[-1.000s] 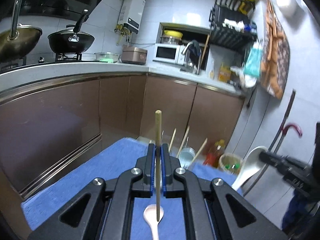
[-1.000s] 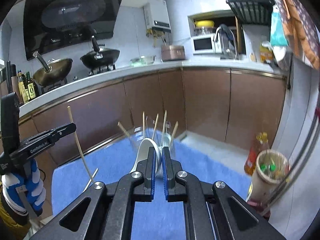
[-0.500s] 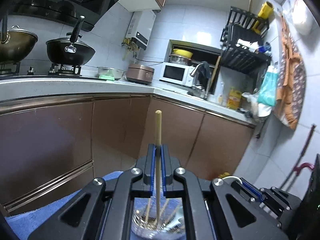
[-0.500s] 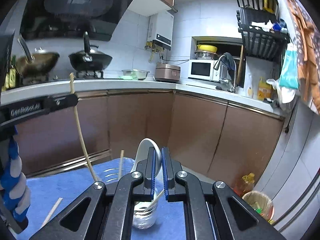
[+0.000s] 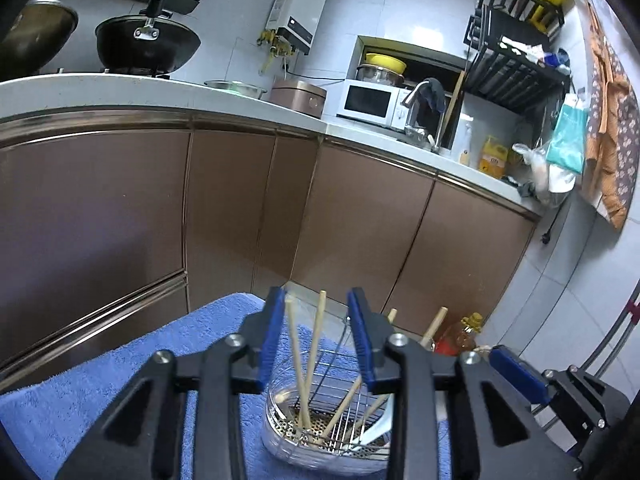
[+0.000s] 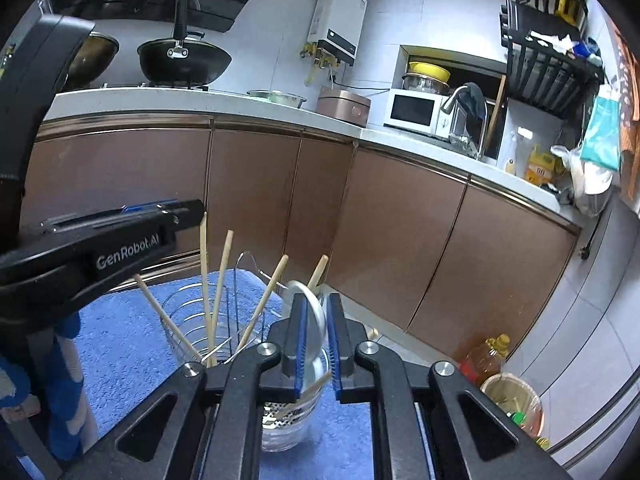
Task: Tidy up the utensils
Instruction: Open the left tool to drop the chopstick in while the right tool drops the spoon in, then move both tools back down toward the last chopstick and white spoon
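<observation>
Left gripper (image 5: 318,312) opening, chopstick (image 5: 295,354) loose between jaws, standing in holder (image 5: 280,432). Right gripper (image 6: 316,320) opening, spoon (image 6: 310,316) between its jaws over holder.

Chopstick (image 5: 297,354) now loose in holder (image 5: 320,436), seemingly.

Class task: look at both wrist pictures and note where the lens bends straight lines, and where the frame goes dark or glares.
Left wrist view: the countertop edge bows in a curve, corners fall black, and the wall tiles glare white. Right wrist view: the cabinet doors lean and curve outward, a black ring vignettes the frame, and the left gripper looms oversized at the left.
</observation>
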`<state>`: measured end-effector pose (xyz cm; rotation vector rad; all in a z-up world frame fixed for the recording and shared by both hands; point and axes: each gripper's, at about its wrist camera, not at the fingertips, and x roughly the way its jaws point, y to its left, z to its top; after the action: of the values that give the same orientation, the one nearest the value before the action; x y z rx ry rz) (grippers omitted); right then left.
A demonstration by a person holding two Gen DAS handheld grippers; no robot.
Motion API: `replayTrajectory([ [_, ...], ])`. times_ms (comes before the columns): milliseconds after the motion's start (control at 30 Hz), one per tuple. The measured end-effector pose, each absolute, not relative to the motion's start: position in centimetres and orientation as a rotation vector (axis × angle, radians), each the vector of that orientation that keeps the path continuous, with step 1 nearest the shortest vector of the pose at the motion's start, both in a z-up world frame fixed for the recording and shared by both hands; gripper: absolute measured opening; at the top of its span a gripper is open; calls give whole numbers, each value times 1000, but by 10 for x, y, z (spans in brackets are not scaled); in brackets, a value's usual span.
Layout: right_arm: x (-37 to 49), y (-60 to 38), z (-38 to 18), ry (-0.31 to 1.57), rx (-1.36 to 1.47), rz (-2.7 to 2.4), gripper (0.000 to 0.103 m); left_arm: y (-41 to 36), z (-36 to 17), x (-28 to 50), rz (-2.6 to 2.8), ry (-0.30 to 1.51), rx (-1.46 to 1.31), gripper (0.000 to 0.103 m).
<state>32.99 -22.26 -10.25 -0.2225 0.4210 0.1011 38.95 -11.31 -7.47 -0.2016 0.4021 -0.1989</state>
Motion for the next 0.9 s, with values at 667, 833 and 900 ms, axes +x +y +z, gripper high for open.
replayTrajectory([
  [667,187,-254,-53,377,-6,137,38,-96,-30,220,-122,315,-27,45],
  [833,151,-258,-50,385,26,137,40,-95,-30,179,-109,328,40,52],
  [900,140,-258,-48,390,34,138,40,-93,-29,165,-106,332,51,53],
])
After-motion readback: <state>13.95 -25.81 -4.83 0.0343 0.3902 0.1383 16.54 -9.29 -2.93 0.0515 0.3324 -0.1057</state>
